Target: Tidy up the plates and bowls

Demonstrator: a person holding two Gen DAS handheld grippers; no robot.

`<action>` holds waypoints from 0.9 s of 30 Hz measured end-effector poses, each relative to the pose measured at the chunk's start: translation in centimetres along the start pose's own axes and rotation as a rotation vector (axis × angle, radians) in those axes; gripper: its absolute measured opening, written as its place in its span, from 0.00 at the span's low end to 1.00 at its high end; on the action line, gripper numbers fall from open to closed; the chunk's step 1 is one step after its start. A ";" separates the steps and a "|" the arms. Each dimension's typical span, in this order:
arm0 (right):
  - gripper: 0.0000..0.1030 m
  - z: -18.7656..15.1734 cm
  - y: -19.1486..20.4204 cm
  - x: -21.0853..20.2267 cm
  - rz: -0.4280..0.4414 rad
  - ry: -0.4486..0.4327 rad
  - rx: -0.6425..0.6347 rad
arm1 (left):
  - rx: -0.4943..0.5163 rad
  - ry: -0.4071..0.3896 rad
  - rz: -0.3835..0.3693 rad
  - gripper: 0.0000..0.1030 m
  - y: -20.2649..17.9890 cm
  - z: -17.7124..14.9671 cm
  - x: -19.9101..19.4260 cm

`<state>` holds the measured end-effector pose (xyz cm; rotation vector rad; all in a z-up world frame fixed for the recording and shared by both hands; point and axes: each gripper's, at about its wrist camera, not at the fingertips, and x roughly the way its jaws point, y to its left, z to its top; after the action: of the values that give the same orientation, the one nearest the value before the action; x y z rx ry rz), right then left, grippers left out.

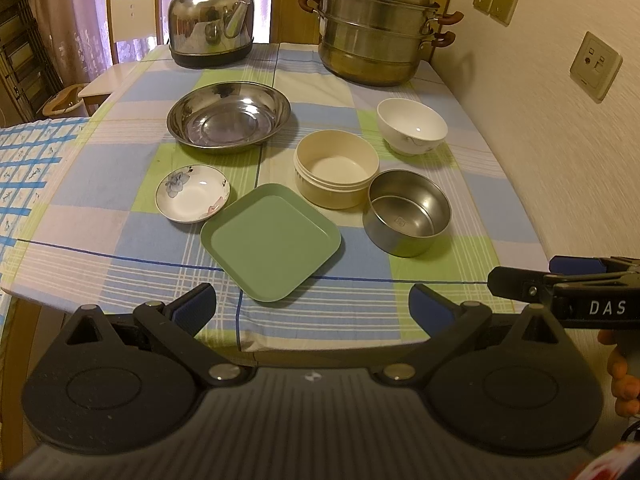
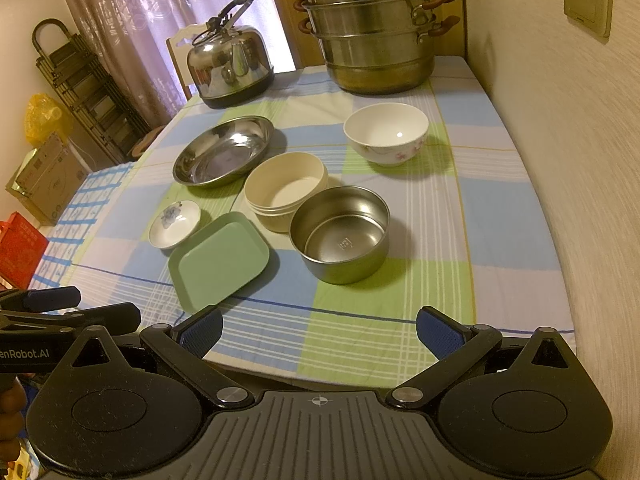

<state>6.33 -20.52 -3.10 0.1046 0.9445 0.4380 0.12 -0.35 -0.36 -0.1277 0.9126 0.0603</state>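
Risk: steel bowl (image 2: 340, 234) touches cream bowl (image 2: 286, 190); either spread, empty hand-held gripper (image 1: 314, 306) (image 2: 320, 334) could knock both.

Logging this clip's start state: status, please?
Left tool and right tool open, empty, short of the table edge. Green plate, steel bowl, cream bowl unstacked. Nothing blocking.
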 end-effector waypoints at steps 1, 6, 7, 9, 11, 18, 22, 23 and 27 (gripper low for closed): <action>1.00 0.0 0.0 0.0 0.000 0.000 0.000 | 0.000 0.000 0.000 0.99 0.0 0.0 0.0; 1.00 0.0 0.0 0.1 0.000 0.000 0.001 | -0.001 0.001 -0.001 0.99 0.0 0.0 0.0; 1.00 0.0 0.0 0.1 0.000 0.001 0.001 | -0.001 0.001 -0.001 0.99 0.0 0.0 0.0; 1.00 0.0 0.0 0.1 0.000 0.001 0.000 | -0.001 0.002 -0.001 0.99 0.0 0.0 0.0; 1.00 0.0 0.0 0.1 0.000 0.000 0.000 | -0.002 0.002 -0.002 0.99 0.0 0.0 0.0; 1.00 0.1 0.0 0.2 0.000 0.001 0.000 | -0.002 0.003 -0.002 0.99 0.0 0.0 0.0; 1.00 0.1 -0.1 0.3 0.000 0.001 0.001 | -0.003 0.003 -0.003 0.99 0.1 0.0 0.0; 1.00 0.1 -0.1 0.3 0.000 0.001 0.001 | -0.003 0.003 -0.003 0.99 0.1 0.1 0.0; 1.00 0.1 0.0 0.4 0.000 0.002 0.001 | -0.004 0.005 -0.002 0.99 0.5 -0.3 0.5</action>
<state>6.67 -20.37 -3.34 0.1052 0.9464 0.4380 0.15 0.08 -0.93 -0.1328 0.9173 0.0598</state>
